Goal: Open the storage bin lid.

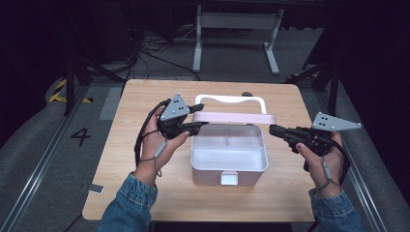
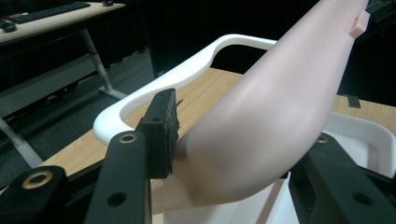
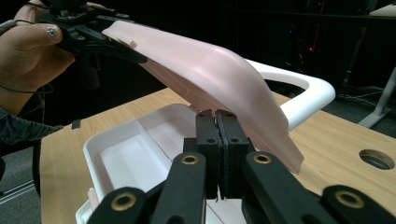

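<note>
The left gripper was held level in the left hand, pointing across to the person's right — its fingers stood apart, one above the other. The right gripper lay level too, aimed back towards the left one, fingers pressed flat together. Both forearms in denim sleeves came up from below, well apart.

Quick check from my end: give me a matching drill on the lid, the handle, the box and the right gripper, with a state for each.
Things:
1. pink lid
2. white handle
3. box
4. right gripper

States:
A. jaws pressed together, nothing between them
B. open, with a divider inside
C. raised, its left end between the left gripper jaws
D. loop behind the lid

Pairs: 1-C, 2-D, 3-B, 4-A
</note>
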A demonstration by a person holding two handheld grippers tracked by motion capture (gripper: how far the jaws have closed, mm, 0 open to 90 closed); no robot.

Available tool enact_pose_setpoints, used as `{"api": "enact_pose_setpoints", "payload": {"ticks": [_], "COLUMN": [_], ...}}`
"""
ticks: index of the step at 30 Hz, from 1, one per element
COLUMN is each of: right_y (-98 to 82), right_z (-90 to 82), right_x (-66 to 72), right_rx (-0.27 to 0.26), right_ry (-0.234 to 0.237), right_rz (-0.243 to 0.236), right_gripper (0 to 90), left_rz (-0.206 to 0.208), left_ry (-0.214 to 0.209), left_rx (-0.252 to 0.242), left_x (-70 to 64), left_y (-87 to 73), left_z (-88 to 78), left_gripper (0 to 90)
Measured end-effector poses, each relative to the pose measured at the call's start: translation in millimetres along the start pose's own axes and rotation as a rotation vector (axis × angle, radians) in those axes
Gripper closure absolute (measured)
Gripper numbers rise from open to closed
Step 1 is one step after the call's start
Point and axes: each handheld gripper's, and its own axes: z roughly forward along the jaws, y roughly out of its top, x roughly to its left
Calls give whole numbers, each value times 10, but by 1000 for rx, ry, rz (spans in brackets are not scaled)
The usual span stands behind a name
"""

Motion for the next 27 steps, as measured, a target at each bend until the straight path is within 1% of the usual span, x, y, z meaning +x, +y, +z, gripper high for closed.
{"api": "enact_pose_setpoints", "payload": {"ticks": [2,3,4,5,8,9,10,11,14,16,18,22,24,25,27], "right_y": [2,6,6,7,3,0,-5,-10,-31,-46,-61,-89,-103,-103,-113], "right_z": [-11,-31,-31,-53,-73,-95,-114,-137,-212,-265,-309,-364,-382,-382,-392], "right_x": [4,27,27,51,69,75,76,75,62,51,49,38,32,32,25], "right_rx": [1,14,14,24,26,29,25,24,22,19,19,22,25,25,25], "right_ry": [-1,-18,-18,-29,-38,-44,-49,-54,-74,-88,-99,-117,-124,-124,-128], "right_rz": [-1,-12,-12,-27,-36,-39,-39,-35,-27,-25,-18,-11,-8,-8,-2], "right_gripper": [883,876,876,871,869,869,868,868,868,868,866,866,865,865,864], "left_rz": [-1,-6,-6,-15,-16,-24,-21,-31,-36,-51,-56,-59,-59,-59,-75], "left_ry": [1,2,2,4,4,2,6,3,-5,-4,-10,-1,11,11,9], "left_rx": [0,1,1,6,8,10,9,9,17,13,18,22,21,21,18], "left_x": [7,23,23,43,72,80,99,114,169,198,233,305,341,341,373], "left_y": [5,17,17,34,56,65,75,87,115,129,145,179,192,192,200], "left_z": [2,8,8,19,28,33,39,48,67,85,101,147,175,175,203], "left_gripper": [569,574,578,584,600,607,607,609,625,627,631,635,636,636,637]}}
